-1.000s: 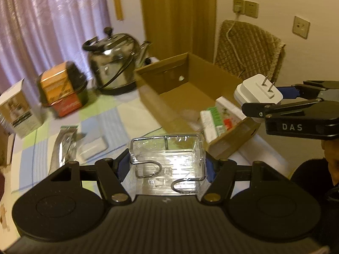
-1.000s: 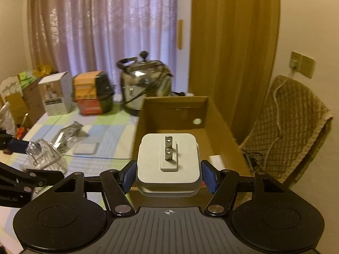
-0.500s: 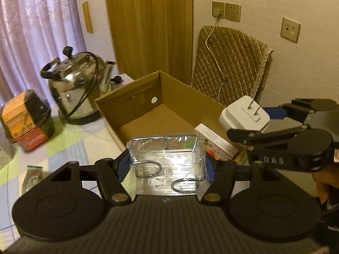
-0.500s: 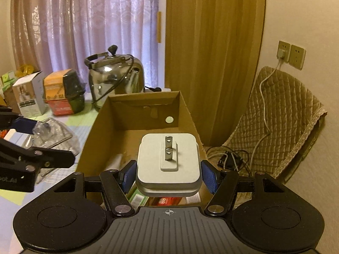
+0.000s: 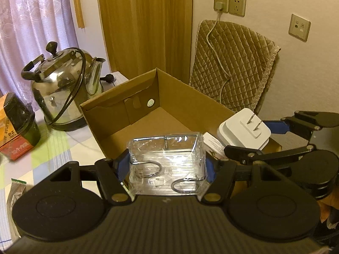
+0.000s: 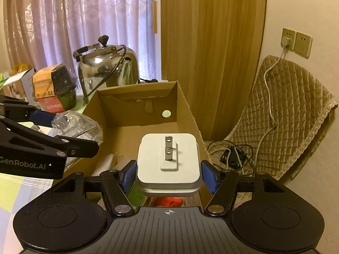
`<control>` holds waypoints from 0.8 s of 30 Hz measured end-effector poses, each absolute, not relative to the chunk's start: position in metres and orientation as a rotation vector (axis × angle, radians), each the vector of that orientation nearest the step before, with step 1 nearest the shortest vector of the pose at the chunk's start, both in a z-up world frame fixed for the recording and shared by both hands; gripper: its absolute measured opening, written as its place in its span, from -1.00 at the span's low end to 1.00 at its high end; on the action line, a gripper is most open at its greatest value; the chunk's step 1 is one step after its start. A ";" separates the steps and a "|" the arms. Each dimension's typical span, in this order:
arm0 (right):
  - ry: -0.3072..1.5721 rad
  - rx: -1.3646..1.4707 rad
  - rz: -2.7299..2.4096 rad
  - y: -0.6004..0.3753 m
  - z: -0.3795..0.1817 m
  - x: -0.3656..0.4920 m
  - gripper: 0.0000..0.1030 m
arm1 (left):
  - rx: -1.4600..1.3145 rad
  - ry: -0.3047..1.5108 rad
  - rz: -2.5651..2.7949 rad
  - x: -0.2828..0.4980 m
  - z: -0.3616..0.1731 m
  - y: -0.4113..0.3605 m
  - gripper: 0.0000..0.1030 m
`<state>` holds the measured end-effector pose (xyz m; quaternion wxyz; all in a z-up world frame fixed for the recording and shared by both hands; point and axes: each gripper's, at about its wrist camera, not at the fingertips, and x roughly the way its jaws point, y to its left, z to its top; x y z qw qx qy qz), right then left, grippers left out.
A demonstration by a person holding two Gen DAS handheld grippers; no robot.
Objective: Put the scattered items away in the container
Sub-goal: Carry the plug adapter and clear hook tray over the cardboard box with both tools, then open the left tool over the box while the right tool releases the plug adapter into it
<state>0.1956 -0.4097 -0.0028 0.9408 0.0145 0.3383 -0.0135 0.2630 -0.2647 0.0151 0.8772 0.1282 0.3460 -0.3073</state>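
Left gripper (image 5: 167,165): closed on clear plastic pack (image 5: 166,165) of metal hooks; blue pads pressed to both sides of pack; held above near left wall of cardboard box (image 5: 118,116). Same pack (image 6: 76,124) seen from right wrist view, at box's left rim.

Right gripper (image 6: 168,175): closed on white plug adapter (image 6: 168,158), two prongs pointing up and forward; blue pads against both sides. Held over near end of box interior. In left wrist view, adapter (image 5: 243,132) at box's right side, above the opening.

Cardboard box (image 6: 186,114): open-topped, brown, on table (image 5: 53,148) with checked cloth. Round hole in far wall. Far floor bare; near end holds a white printed carton (image 5: 211,142) and packaging with green and red, partly hidden under the grippers.

Steel kettle (image 5: 61,89): left of box, black handle and knob, cord looped over it.

Orange-and-black package (image 5: 17,127): left of kettle, on cloth.

Quilted tan cover (image 5: 233,63): right of box, white cable trailing to wall socket (image 5: 220,3).

Curtains: lilac sheer at left, ochre at centre.
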 end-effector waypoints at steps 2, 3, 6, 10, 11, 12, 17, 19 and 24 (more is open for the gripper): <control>0.694 0.028 -0.029 -0.409 -0.005 0.199 0.30 | 0.263 0.726 -0.642 0.267 0.012 -0.265 0.23; 0.696 0.027 -0.030 -0.409 -0.006 0.200 0.30 | 0.262 0.728 -0.643 0.268 0.011 -0.265 0.24; 0.699 0.021 -0.033 -0.408 -0.008 0.204 0.30 | 0.251 0.719 -0.641 0.268 0.010 -0.262 0.37; 0.704 0.018 -0.038 -0.409 -0.010 0.207 0.30 | 0.229 0.703 -0.630 0.266 0.014 -0.251 0.39; 0.705 0.018 -0.038 -0.409 -0.011 0.207 0.30 | 0.225 0.702 -0.626 0.265 0.015 -0.247 0.39; 0.706 0.018 -0.039 -0.409 -0.012 0.207 0.30 | 0.221 0.700 -0.622 0.264 0.016 -0.244 0.39; 0.714 0.021 -0.033 -0.406 -0.014 0.209 0.30 | 0.204 0.698 -0.602 0.256 0.018 -0.228 0.39; 0.715 0.019 -0.028 -0.404 -0.014 0.211 0.30 | 0.200 0.700 -0.596 0.253 0.017 -0.223 0.39; 0.715 0.014 -0.017 -0.398 -0.013 0.214 0.30 | 0.197 0.711 -0.583 0.247 0.016 -0.215 0.39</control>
